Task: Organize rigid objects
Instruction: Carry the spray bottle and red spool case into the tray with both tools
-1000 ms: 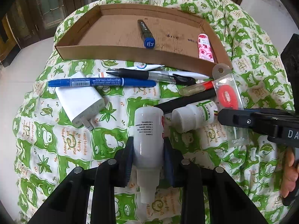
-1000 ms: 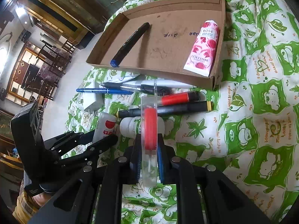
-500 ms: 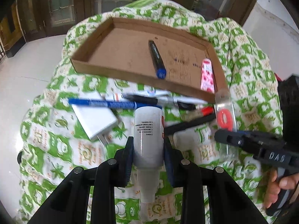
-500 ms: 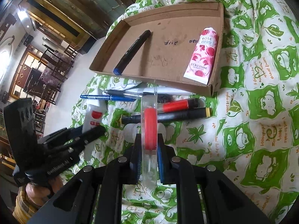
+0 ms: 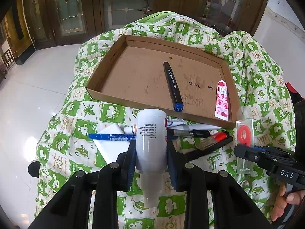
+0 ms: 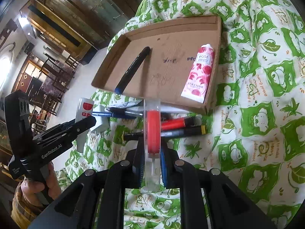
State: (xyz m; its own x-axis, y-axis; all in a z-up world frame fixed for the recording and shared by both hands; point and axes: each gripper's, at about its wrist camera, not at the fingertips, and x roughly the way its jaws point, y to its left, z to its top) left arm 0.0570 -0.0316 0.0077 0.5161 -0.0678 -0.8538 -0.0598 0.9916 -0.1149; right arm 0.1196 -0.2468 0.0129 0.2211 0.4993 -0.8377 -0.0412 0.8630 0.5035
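Note:
My left gripper [image 5: 151, 152] is shut on a white plastic bottle [image 5: 151, 137], held off the quilt with its cap end toward the camera. It hangs just in front of the cardboard tray [image 5: 106, 95]. In the tray lie a black marker with a blue cap [image 5: 172, 84] and a pink rose hand-cream tube [image 5: 222, 101]. My right gripper [image 6: 151, 152] is shut on a clear candle pack holding a red figure [image 6: 152, 126], upright between the pads, short of the tray's near wall [image 6: 190, 106]. The left gripper [image 6: 83, 122] with its bottle [image 6: 83, 108] shows at the left.
On the green-and-white quilt [image 5: 63, 143] before the tray lie a blue pen [image 5: 112, 137], a black pen [image 5: 190, 133], a red-capped marker [image 6: 177, 123], a black marker [image 6: 183, 132], a white charger [image 5: 112, 148] and a small white bottle [image 5: 213, 161]. White floor lies to the left.
My left gripper has risen with the white bottle, which now hangs above the pens. The right gripper with the candle pack has stayed about where it was.

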